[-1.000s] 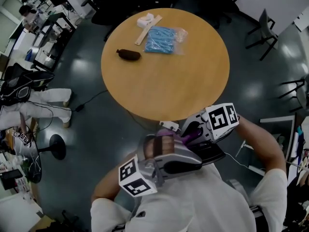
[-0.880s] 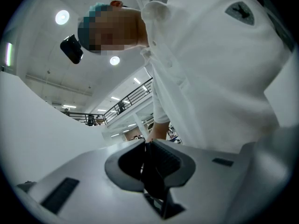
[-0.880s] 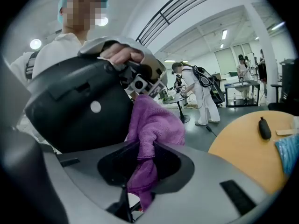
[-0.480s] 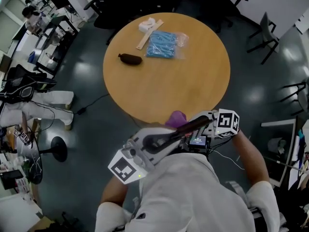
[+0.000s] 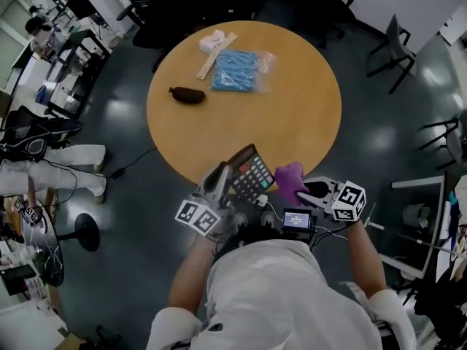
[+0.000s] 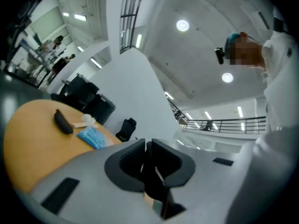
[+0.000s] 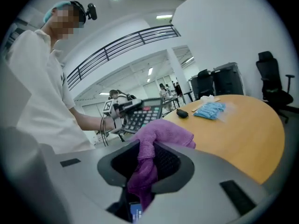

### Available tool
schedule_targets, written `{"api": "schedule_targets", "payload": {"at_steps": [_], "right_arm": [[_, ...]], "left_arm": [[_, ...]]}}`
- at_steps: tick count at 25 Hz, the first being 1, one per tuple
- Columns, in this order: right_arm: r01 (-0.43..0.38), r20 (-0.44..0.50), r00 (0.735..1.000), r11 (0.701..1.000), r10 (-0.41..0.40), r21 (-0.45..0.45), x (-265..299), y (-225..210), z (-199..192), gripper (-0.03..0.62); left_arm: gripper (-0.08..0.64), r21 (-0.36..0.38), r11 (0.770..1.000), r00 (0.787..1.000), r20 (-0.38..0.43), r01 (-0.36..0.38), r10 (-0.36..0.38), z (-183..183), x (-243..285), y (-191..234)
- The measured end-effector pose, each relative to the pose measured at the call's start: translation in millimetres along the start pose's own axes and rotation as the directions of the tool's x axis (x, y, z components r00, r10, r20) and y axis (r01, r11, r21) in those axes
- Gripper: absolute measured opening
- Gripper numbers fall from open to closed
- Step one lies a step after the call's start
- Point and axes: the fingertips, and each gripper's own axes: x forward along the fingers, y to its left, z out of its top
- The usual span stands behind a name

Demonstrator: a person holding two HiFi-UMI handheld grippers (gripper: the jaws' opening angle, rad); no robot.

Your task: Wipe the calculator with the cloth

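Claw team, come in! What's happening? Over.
Left claw shut on calculator, held up. Right claw shut on purple cloth, close beside it. Nothing between them.

A round wooden table (image 5: pixel 292 122) bears a blue packet (image 5: pixel 233 71), a dark pouch (image 5: pixel 187 95) and a pale strip (image 5: pixel 216 55)

The left claw (image 5: pixel 221 182) hides the calculator's (image 5: pixel 252 174) left edge.
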Motion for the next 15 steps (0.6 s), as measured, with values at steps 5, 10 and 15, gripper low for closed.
{"api": "schedule_targets", "payload": {"at_steps": [5, 10, 15], "right_arm": [[0.054, 0.037, 0.998, 0.995, -0.057, 0.078, -14, -9, -15, 0.087], [0.070, 0.042, 0.996, 0.991, -0.075, 0.118, -17, -12, -24, 0.087], [0.062, 0.071, 0.995, 0.983, -0.075, 0.172, -17, -14, -24, 0.087]], "left_arm": [[0.048, -0.137, 0.971, 0.978, -0.102, -0.195, 0.182, -76, 3, 81], [0.049, -0.240, 0.917, 0.945, -0.149, -0.320, 0.291, -130, 2, 132], [0.049, -0.269, 0.882, 0.919, -0.190, -0.388, 0.346, -161, 3, 159]]}}
